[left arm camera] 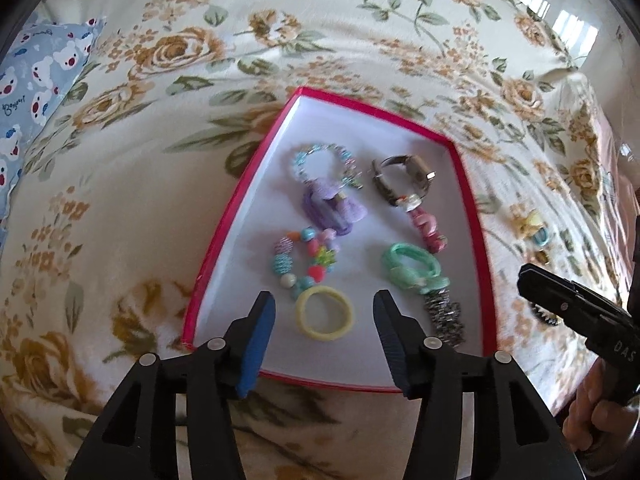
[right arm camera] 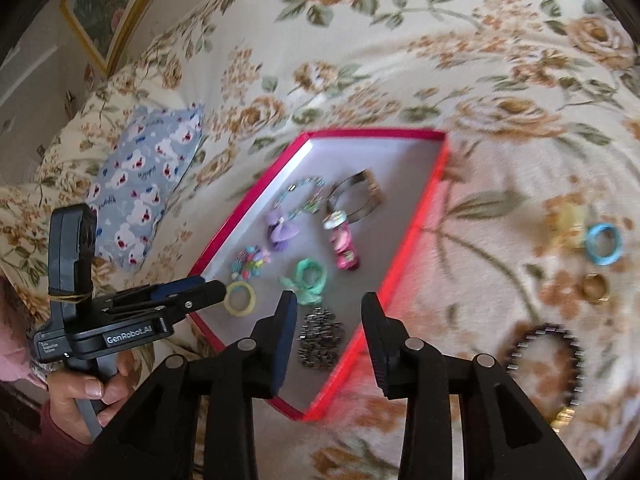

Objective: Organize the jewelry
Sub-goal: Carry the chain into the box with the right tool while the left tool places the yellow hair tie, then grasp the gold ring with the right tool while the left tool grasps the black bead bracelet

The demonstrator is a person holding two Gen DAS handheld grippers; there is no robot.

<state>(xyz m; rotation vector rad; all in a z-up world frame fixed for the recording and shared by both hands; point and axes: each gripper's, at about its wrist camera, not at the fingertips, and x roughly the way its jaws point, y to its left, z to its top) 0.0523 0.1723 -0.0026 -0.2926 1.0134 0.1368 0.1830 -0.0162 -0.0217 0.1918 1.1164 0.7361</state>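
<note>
A floral blanket (left arm camera: 168, 208) covers the whole surface, with a blue bear-print pillow (right arm camera: 148, 184) lying at its far left edge. On the blanket sits a shallow red-rimmed box (left arm camera: 468, 200) with a white floor, already holding most of the jewelry: a beaded bracelet (left arm camera: 320, 160), a metal bangle (left arm camera: 404, 174), a purple hair tie (left arm camera: 332, 208), a pink clip (left arm camera: 428, 228), a string of coloured beads (left arm camera: 304, 258), a green hair tie (left arm camera: 412, 268), a dark sparkly chain (right arm camera: 320, 338) and a yellow ring band (left arm camera: 325, 312) near the front wall. Both tools hang over that front end with nothing between their pads: the left gripper (left arm camera: 324, 330) has its jaws parted around the space above the yellow band, and the right gripper (right arm camera: 330, 340) has its jaws moderately apart above the sparkly chain and the box's right wall. The step looks like the release after a drop into the box. Still loose on the blanket to the right of the box lie a black beaded bracelet (right arm camera: 548, 364), a blue ring band (right arm camera: 604, 244), a yellow piece (right arm camera: 568, 216) too blurred to name, and a small gold ring (right arm camera: 594, 286). The next move likely calls for the right gripper to swing right, open over one of these, and close low against the soft pile so the thin piece does not slip away.
</note>
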